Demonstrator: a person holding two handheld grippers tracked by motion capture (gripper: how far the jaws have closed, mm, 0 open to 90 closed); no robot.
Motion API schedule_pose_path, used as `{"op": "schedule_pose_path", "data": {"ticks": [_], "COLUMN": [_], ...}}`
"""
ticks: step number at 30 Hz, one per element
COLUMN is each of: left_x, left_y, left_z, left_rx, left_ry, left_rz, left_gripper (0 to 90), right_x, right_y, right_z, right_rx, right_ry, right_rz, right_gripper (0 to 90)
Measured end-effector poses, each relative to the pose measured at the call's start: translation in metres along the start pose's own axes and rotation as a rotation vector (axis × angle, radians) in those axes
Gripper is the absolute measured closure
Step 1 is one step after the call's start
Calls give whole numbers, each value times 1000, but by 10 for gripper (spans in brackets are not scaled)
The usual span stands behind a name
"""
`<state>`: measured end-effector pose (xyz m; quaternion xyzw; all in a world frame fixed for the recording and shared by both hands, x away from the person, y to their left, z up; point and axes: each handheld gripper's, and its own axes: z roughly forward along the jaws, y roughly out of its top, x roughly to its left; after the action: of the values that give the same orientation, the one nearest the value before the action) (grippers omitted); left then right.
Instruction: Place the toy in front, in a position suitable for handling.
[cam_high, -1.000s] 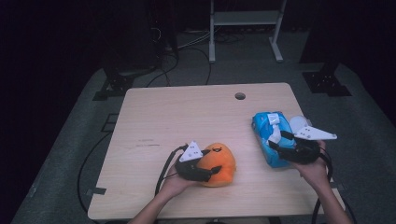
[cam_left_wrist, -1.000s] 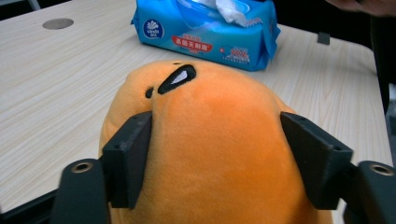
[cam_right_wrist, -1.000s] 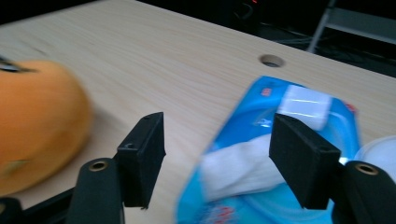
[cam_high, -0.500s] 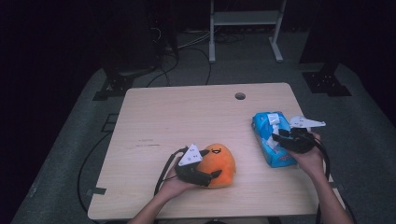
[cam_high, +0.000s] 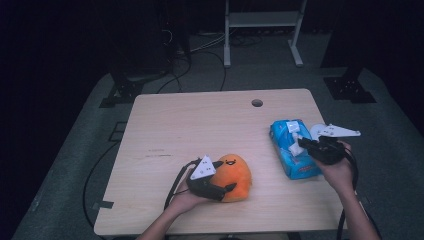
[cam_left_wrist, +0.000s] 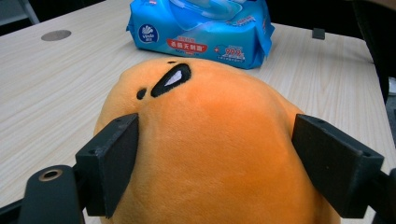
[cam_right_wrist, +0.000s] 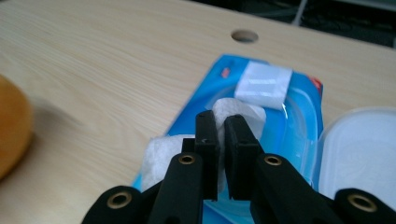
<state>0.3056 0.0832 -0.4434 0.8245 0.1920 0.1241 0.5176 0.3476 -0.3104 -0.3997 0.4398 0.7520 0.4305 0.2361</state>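
Pale wood table, dark room all round it. Nearest, at about six o'clock on the tabletop, the left gripper has its jaws spread wide round an orange plush toy; they have just been opening, and the pads sit against the toy's flanks, though I cannot tell how hard they press. Over at three o'clock lies a blue pack of wet wipes, its lid flipped back. The right gripper has just pinched together on a white wipe sticking up from the pack's opening. Beyond, at one o'clock, a cable hole marks the table's far edge.
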Motion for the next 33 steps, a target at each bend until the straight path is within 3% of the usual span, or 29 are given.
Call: {"op": "schedule_pose_path", "data": {"ticks": [5,10,18,20,21,24,25,29,30,32,33], "left_x": [3,1,3,4,4,4,4,1,-1,-2,-2], "left_y": [-1,-2,-3,-4,-4,-4,-4,-3,-2,-1,-1], "left_z": [0,1,1,1,1,1,2,2,3,3,4], "left_rx": [2,1,-1,-3,-3,-4,-5,2,9,13,14], "left_ry": [1,7,4,4,4,3,5,7,6,4,-1], "left_rz": [-10,1,-4,-6,-6,-7,-4,18,41,45,51], "left_gripper": [166,167,167,167,167,167,167,167,167,167,167], "right_x": [31,74,134,143,143,155,156,155,154,155,158], "right_y": [7,14,22,24,24,27,27,27,27,26,25], "right_z": [-24,-38,-44,-45,-45,-42,-38,-20,-6,8,13], "right_rx": [-63,-89,-67,-53,-53,-14,-2,43,67,72,74], "right_ry": [102,196,395,443,443,551,566,548,512,505,474], "right_rz": [-66,-183,-306,-319,-319,-327,-327,-327,-334,-330,-352], "right_gripper": [842,841,841,841,841,840,838,832,827,818,805]}}
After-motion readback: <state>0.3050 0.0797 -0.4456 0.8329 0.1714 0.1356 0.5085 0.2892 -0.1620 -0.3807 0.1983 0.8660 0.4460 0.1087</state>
